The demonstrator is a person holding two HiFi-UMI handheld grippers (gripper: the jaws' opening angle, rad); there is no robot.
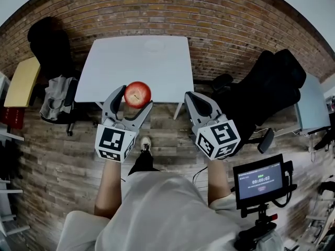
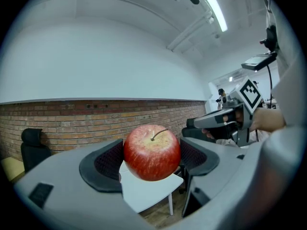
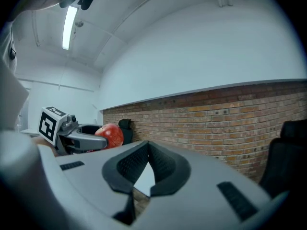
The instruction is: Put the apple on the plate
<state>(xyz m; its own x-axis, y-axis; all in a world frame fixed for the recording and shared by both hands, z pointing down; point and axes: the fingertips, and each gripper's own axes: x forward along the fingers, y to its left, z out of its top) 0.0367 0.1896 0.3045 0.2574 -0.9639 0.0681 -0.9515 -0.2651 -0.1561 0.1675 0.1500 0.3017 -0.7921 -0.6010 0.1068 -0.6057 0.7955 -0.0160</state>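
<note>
Left gripper [image 1: 134, 97] clamped on apple [image 1: 137, 94]; I hold it raised before near edge of table [image 1: 104, 72], ready for carry. Right gripper [image 1: 192, 101] closed, empty, idle alongside. Plate [image 1: 154, 46], faint, toward table's far edge.

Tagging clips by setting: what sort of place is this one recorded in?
Likely an office or lab workroom, indoors: a brick wall behind a white table, black office chairs on a wood-plank floor, and a strip light overhead.
</note>
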